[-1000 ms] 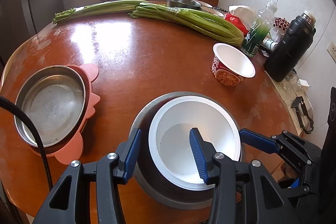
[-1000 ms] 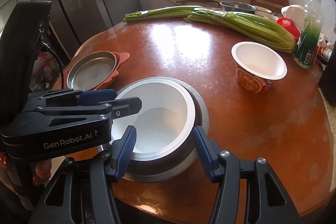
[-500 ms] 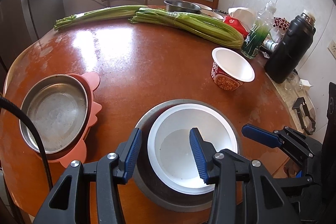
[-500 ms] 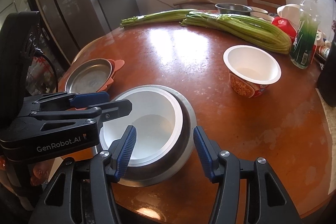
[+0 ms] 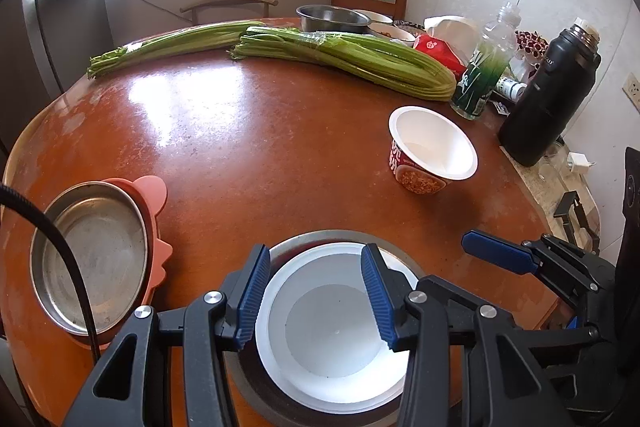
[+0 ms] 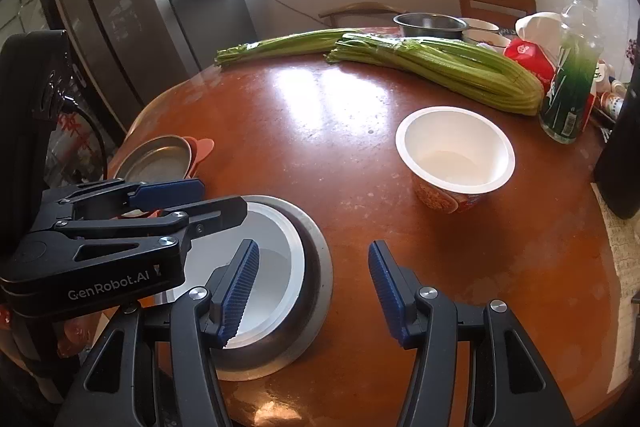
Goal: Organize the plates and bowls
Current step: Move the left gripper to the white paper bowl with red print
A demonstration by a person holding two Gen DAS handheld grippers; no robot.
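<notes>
Your left gripper [image 5: 314, 293] hangs over the white bowl [image 5: 332, 331] with its jaws parted; one blue pad sits above the bowl's left rim and the other above its inside, and neither pad presses on anything that you can see. That white bowl sits nested in a wide metal bowl [image 5: 340, 239] at the near edge of the round brown worktop [image 5: 260, 147].

Your right gripper [image 6: 314, 293] is also open and holds nothing. Its left finger overlaps the white bowl's right rim in the right wrist view, while its right finger hangs over bare worktop. Whether either gripper touches the bowl, you cannot tell.

To the left, a shallow metal plate [image 5: 92, 255] rests on a pink plate [image 5: 150, 191] near the worktop's edge. A red-and-white paper cup bowl [image 5: 432, 149] stands upright and apart from the nested bowls, toward the right. Beyond it lie two bundles of celery [image 5: 344, 57], a green-labelled bottle [image 5: 484, 71] and a black flask [image 5: 550, 95]. At the far edge stands another metal bowl [image 5: 330, 17].
</notes>
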